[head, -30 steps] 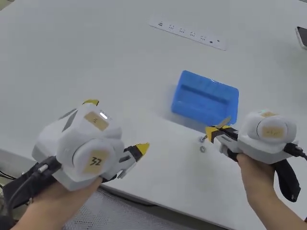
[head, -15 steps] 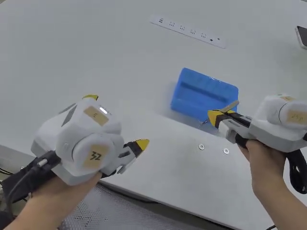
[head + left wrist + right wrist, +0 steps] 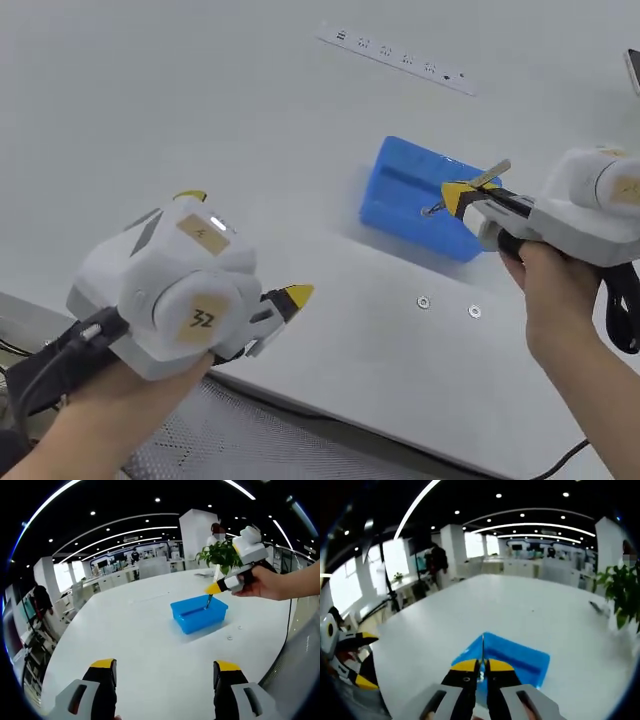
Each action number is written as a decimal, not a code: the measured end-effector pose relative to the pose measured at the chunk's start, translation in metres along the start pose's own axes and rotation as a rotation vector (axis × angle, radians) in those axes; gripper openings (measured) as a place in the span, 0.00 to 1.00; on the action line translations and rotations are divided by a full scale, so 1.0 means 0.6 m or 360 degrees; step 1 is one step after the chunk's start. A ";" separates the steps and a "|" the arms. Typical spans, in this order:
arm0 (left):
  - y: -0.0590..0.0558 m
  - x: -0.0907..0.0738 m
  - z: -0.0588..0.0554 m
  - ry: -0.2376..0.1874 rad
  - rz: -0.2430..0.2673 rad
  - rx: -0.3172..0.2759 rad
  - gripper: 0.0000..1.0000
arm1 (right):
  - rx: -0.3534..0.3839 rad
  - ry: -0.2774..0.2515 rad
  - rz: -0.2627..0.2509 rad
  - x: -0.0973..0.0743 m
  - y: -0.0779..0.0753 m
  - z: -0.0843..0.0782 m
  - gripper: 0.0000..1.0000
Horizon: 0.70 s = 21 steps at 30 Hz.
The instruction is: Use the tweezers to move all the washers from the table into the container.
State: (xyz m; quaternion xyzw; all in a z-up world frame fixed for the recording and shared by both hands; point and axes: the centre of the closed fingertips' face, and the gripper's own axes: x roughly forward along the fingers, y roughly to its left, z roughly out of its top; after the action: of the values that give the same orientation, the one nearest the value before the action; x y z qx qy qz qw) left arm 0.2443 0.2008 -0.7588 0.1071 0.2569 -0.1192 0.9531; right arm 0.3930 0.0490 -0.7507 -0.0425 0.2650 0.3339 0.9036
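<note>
A blue container [image 3: 425, 200] sits on the white table [image 3: 200, 120]. My right gripper [image 3: 455, 197] is shut on metal tweezers [image 3: 494, 173], whose tips hang over the container's hollow. Something tiny sits at the tips, too small to name. In the right gripper view the tweezers [image 3: 482, 647] stick out between the shut jaws [image 3: 481, 666] above the container [image 3: 517, 661]. Two washers [image 3: 423, 302] [image 3: 474, 312] lie on the table in front of the container. My left gripper [image 3: 243, 246] is held open and holds nothing near the table's front edge, far left of the container [image 3: 197, 614].
A white power strip [image 3: 400, 60] lies at the back of the table. A phone [image 3: 634, 70] lies at the right edge. A potted plant [image 3: 220, 555] stands behind the container. The table's front edge runs just under my left hand.
My right gripper has lifted the tweezers from the table by the washers and carried them back over the blue container. The left gripper has hardly moved.
</note>
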 end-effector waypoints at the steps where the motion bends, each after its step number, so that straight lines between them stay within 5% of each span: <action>1: 0.000 0.000 -0.001 0.0002 0.0001 0.0002 0.81 | 0.0005 -0.0001 -0.0001 0.007 -0.004 0.000 0.03; 21: 0.001 0.003 -0.006 0.0039 0.0006 0.0016 0.80 | -0.0059 0.0133 -0.0006 0.083 -0.007 -0.050 0.03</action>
State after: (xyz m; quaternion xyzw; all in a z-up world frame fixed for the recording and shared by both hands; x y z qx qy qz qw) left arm 0.2441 0.2019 -0.7629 0.1138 0.2676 -0.1175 0.9495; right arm 0.4140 0.0672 -0.8019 -0.0738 0.2961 0.3351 0.8914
